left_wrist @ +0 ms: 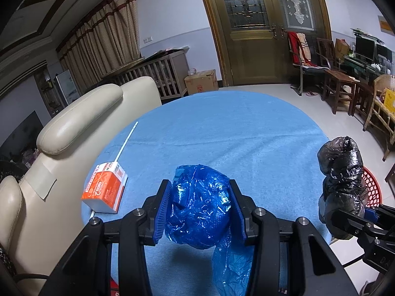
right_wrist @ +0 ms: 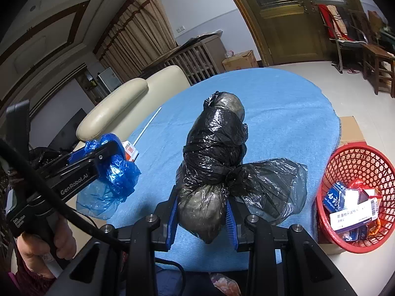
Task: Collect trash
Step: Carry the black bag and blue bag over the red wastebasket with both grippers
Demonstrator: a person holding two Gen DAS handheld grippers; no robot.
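My left gripper (left_wrist: 200, 207) is shut on a crumpled blue plastic bag (left_wrist: 197, 197) and holds it above the round blue table (left_wrist: 222, 128); it also shows in the right wrist view (right_wrist: 116, 170). My right gripper (right_wrist: 202, 212) is shut on a knotted black plastic bag (right_wrist: 214, 148), upright above the table's right side, also seen in the left wrist view (left_wrist: 343, 172). A red mesh basket (right_wrist: 328, 172) with several cartons and wrappers stands on the floor to the right of the table. An orange and white carton (left_wrist: 106, 188) lies on the table's left edge.
A thin white stick (left_wrist: 126, 141) lies on the table behind the carton. A cream leather sofa (left_wrist: 81, 113) stands against the table's left. A flat cardboard box (right_wrist: 350, 128) lies under the basket. Wooden chairs (left_wrist: 338, 81) line the right wall.
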